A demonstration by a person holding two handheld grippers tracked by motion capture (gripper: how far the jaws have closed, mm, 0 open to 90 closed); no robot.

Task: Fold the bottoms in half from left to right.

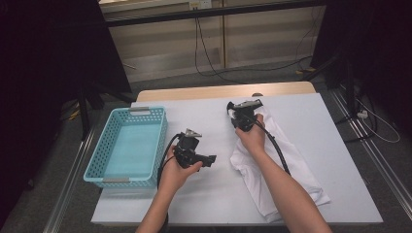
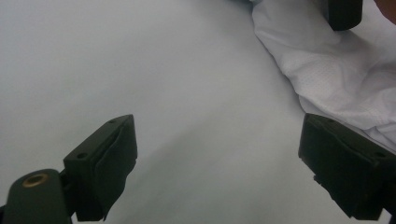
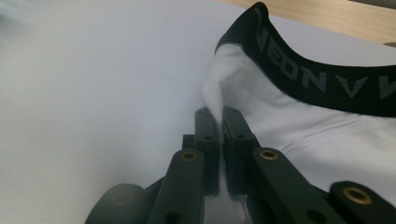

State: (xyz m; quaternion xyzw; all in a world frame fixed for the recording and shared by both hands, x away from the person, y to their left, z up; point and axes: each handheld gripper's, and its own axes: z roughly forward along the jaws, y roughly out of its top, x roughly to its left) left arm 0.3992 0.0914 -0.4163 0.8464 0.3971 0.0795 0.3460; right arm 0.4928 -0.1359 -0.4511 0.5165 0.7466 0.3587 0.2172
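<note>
High view: the right gripper (image 1: 241, 114) pinches the far end of the white fabric garment with a black waistband (image 1: 286, 160), spread on the white worktop (image 1: 340, 145).

Left gripper view: the left gripper (image 2: 217, 156) stands wide, empty, beside the cloth's edge.

Right gripper view: jaws clamped on a fold below the waistband. Likely next: left gripper takes hold.

black waistband (image 3: 322, 79), letters "EON", "V V"

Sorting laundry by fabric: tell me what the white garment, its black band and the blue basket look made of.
White garment: soft matte knit, probably synthetic; a fine mesh texture shows, and it creases limply.
Black band: woven elastic, likely, with grey lettering and a faint sheen.
Blue basket: moulded plastic, judging by its smooth, uniform perforated walls.
</note>
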